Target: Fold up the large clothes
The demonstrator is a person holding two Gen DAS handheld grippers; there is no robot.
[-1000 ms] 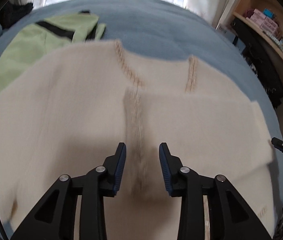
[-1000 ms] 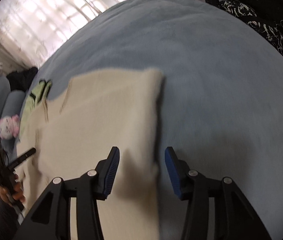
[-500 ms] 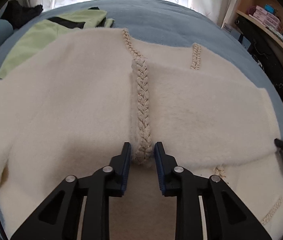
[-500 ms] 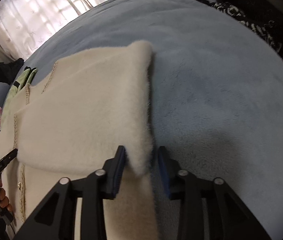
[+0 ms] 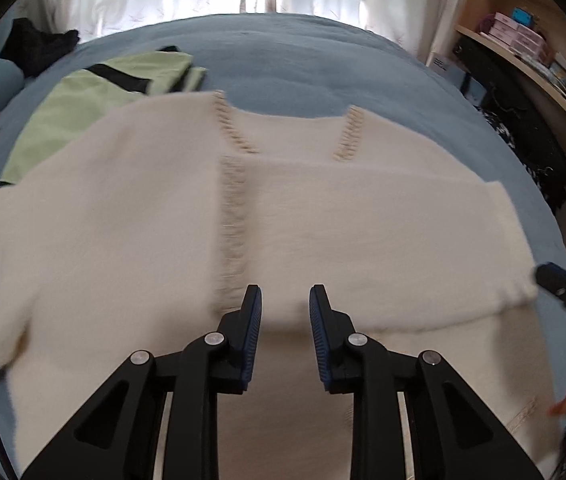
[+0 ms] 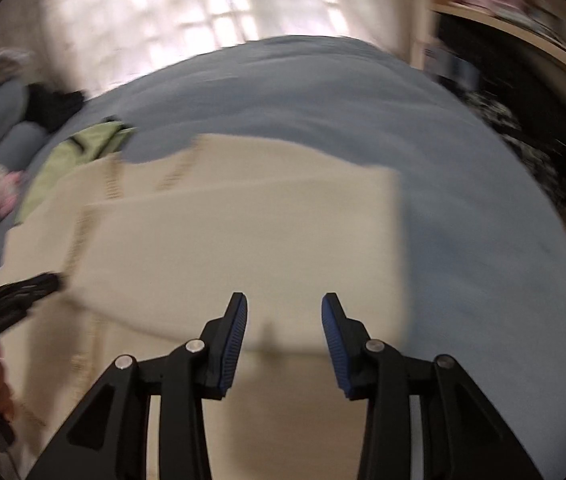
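The bed [image 5: 323, 64] filled both views, blue cover, and everything else sat on it. Your cream cardigan [image 5: 123, 220] lay flat across the bed's near half, one panel already folded over its middle w/ the fold's lower edge running side to side just ahead of both tools. Long axis of that folded panel ran across the bed, left to right. A green top [image 5: 95, 104] lay on the bed beyond the cardigan's left shoulder, touching or just overlapping it, can't tell which.

Your left gripper [image 5: 285, 312] hovered over the fold's lower edge near the braid trim [image 5: 233, 220]; jaws narrow, nothing between them. Your right gripper [image 6: 284, 320] hung over the same edge nearer the cardigan's right end; jaws a bit wider, also empty. So each hand was close to its own end; right nearer the outer corner.

No readable writing: boxes on the shelf [image 5: 523, 40] right of the bed were too small.
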